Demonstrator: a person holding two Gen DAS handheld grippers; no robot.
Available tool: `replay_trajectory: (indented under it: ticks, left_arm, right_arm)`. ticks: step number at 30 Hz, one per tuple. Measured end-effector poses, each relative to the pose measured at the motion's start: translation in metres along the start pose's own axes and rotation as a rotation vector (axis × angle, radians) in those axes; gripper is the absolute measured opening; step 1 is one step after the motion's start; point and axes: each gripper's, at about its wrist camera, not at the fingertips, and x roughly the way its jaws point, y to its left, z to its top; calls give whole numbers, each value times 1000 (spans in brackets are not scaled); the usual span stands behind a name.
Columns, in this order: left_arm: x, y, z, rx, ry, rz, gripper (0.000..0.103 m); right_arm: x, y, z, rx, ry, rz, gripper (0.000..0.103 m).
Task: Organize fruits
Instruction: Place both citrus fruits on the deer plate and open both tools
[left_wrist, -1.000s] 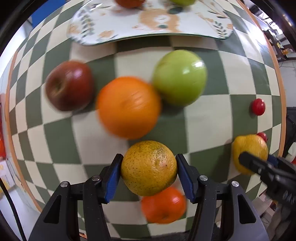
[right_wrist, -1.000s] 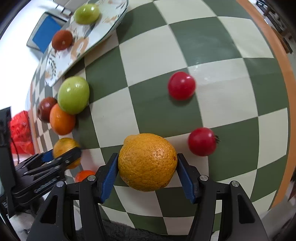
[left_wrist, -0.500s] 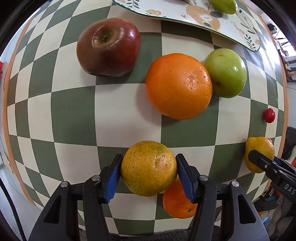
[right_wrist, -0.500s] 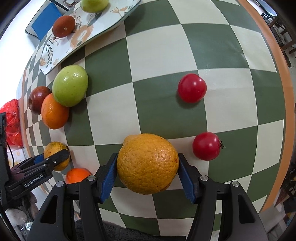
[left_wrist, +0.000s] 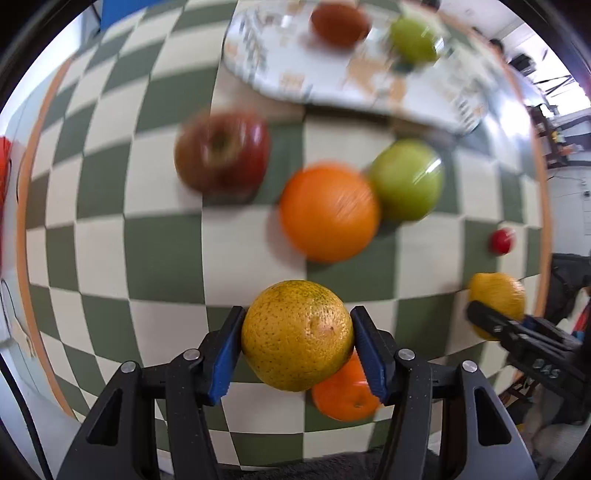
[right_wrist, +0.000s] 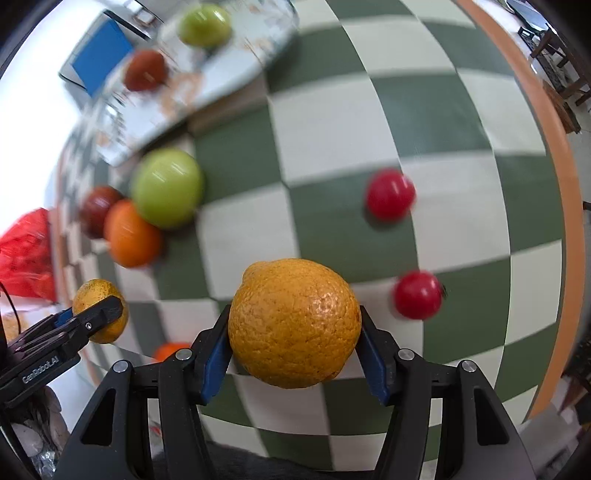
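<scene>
left gripper (left_wrist: 297, 345): fingers pinching greenish-yellow orange (left_wrist: 297, 334)
right gripper (right_wrist: 293, 345): fingers pinching yellow orange (right_wrist: 293, 323)
tray (left_wrist: 332, 85): blurred, holds two apples

You see a green-and-cream checkered worktop (right_wrist: 424, 122) with an orange rim, a red plastic bag (right_wrist: 24, 254) at its left edge, and a blue panel (right_wrist: 101, 55) beyond it.

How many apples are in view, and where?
4: a red apple and a green apple on the checkered cloth, plus a red one and a green one on the tray.
</scene>
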Motion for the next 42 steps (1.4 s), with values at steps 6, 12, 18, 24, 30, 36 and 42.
replay_trajectory:
  ticks: [6,12,18,24,30,36,42]
  left_arm:
    - [-59,-2,61,-7,-101,-78,55]
    - [-38,11,163,-29,-96,-8,55]
    - [6,36,226,-104,-6,45,56]
    - [16,36,252,-110,-19,63,56]
    - [15,27,267,-95,-28,65,57]
    - [9,34,259,-118,-37,71,73]
    - [-15,35,240,-87,-102,122,87]
  right_arm:
    - [-36,36,67,-32,-118,62,64]
    - [-20,58,154,-78,-148,5,63]
    - [7,70,184,-139,-115,-61,64]
    - [21,75,184,-179,-103,-81,64]
    - [21,74,183,-183,-107,-87,70]
    - [7,71,182,-167,-118,-86,80]
    - [-21,71,172,-173,-160,-114,93]
